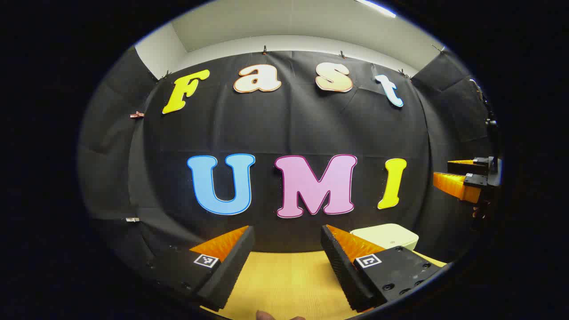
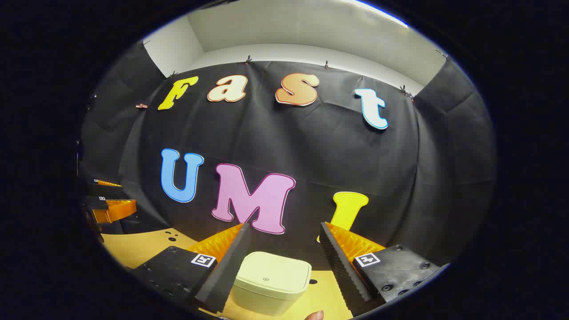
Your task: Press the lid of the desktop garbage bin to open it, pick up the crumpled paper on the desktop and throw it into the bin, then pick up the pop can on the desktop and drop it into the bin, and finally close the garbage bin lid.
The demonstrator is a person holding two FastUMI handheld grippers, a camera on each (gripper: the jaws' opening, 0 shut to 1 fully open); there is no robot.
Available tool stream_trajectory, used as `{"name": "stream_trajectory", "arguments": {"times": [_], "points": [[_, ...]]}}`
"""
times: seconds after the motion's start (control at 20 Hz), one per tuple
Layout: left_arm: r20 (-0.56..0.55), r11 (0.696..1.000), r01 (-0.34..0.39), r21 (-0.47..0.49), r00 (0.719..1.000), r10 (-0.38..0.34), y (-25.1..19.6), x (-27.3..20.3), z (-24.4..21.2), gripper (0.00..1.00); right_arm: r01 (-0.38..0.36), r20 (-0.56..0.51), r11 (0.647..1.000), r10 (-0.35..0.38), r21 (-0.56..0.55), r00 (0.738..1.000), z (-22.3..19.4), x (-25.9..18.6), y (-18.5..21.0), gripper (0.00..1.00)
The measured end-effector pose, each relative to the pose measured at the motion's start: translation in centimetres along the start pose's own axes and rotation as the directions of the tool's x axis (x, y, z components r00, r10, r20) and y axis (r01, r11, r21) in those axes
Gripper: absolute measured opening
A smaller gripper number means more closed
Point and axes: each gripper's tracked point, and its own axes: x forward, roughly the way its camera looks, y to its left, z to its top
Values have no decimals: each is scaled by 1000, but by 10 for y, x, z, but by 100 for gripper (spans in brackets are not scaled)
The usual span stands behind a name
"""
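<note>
The cream desktop bin [image 2: 271,282] stands on the yellow table [image 2: 138,249] with its lid down, straight ahead of my right gripper [image 2: 284,258], which is open and held above and short of it with nothing between its fingers. In the left gripper view the same bin [image 1: 386,235] sits at the lower right, partly behind one finger. My left gripper [image 1: 289,253] is open and empty above the table [image 1: 284,280]. Each gripper shows at the edge of the other's view: the right gripper [image 1: 462,178] at far right, the left gripper [image 2: 106,204] at far left.
The black cloth wall rises close behind the table's far edge. Small dark holes [image 2: 171,235] mark the table surface left of the bin. A fingertip [image 2: 314,315] of the holding hand shows at the bottom edge.
</note>
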Motion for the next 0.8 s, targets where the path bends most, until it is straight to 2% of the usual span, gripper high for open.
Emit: {"name": "stream_trajectory", "arguments": {"times": [0.8], "points": [[0, 999, 0, 40, 1000, 0, -15, 6, 4, 96, -30, 0, 1000, 30, -7, 1000, -7, 15, -7, 97]]}}
